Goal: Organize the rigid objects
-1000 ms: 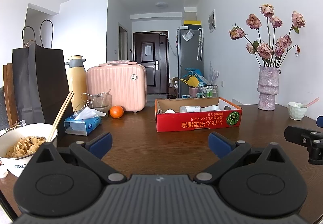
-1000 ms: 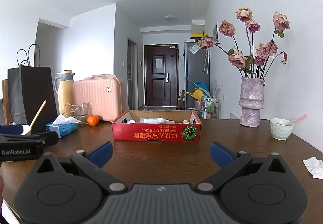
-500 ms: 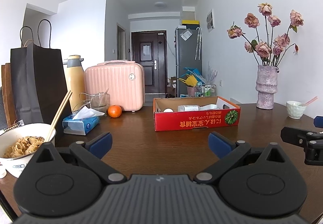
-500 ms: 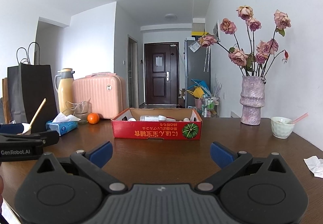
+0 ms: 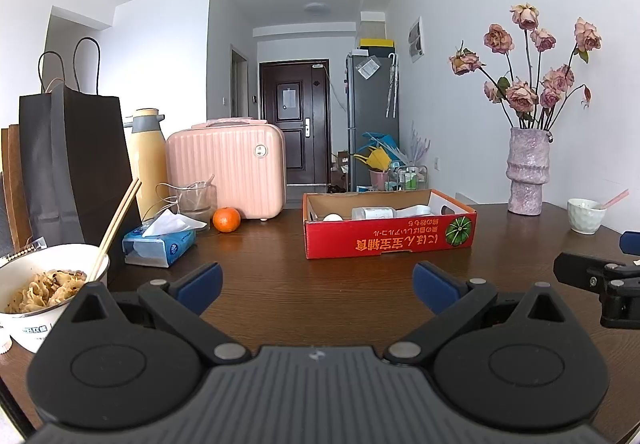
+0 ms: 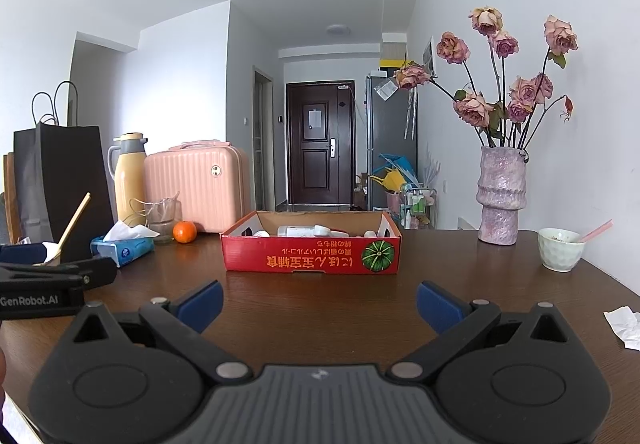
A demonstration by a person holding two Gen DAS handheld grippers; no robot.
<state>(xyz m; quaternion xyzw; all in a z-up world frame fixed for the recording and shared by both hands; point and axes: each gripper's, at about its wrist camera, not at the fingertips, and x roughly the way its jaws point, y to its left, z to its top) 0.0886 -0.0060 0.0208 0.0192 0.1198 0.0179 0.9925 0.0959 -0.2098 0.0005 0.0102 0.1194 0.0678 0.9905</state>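
Brown table (image 5: pixel 320 284); both grippers' jaws wide apart, empty, touching nothing.

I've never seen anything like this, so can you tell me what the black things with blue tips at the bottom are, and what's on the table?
Those are two hand-held grabbers. Each carries its own camera looking forward along its fingers, so you get one picture per grabber. The left gripper and right gripper are both open and hold nothing. On the brown table sits a red cardboard box with a white bottle inside. Nearby are an orange, a tissue pack, a noodle bowl and a flower vase.
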